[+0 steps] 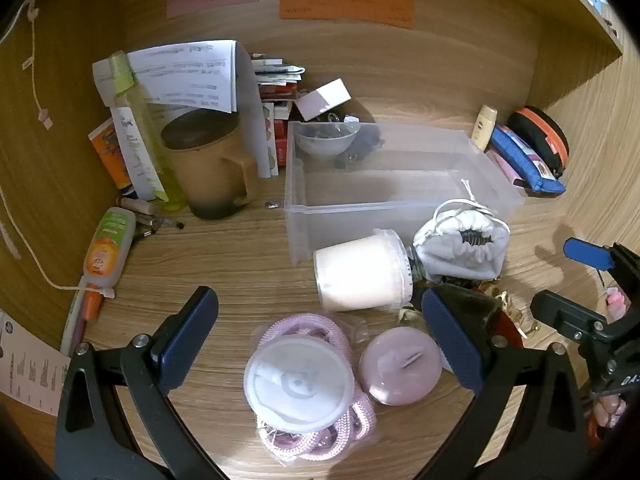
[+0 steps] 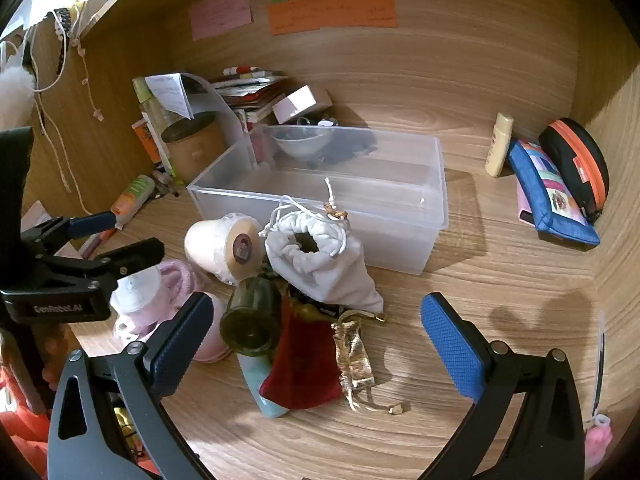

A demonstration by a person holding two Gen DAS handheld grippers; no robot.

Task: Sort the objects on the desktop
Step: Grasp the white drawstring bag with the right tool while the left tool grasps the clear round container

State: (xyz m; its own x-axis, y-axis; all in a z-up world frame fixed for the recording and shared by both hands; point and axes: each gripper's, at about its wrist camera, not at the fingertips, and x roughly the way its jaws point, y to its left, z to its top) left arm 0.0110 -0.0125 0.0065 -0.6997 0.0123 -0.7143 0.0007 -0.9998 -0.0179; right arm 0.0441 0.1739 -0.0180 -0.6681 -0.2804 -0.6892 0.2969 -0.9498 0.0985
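Clear bin (image 1: 400,200) sitting mid-bench (image 1: 224,264), looking empty. Sortable clutter lying just in front of it.

Left tongs (image 1: 320,340) gaping, holding nothing, hovering over lidded cup (image 1: 298,388) on pink rope (image 1: 320,444).

Right tongs (image 2: 316,340) gaping, holding nothing, over red pouch (image 2: 304,364).

Risk: cream jar (image 1: 360,272) lying sideways, likely rolling if nudged.

Right view alone showing dark bottle (image 2: 252,316), gold pouch (image 2: 354,356).

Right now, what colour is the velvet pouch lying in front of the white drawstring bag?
Dark red. The velvet pouch shows best in the right wrist view.
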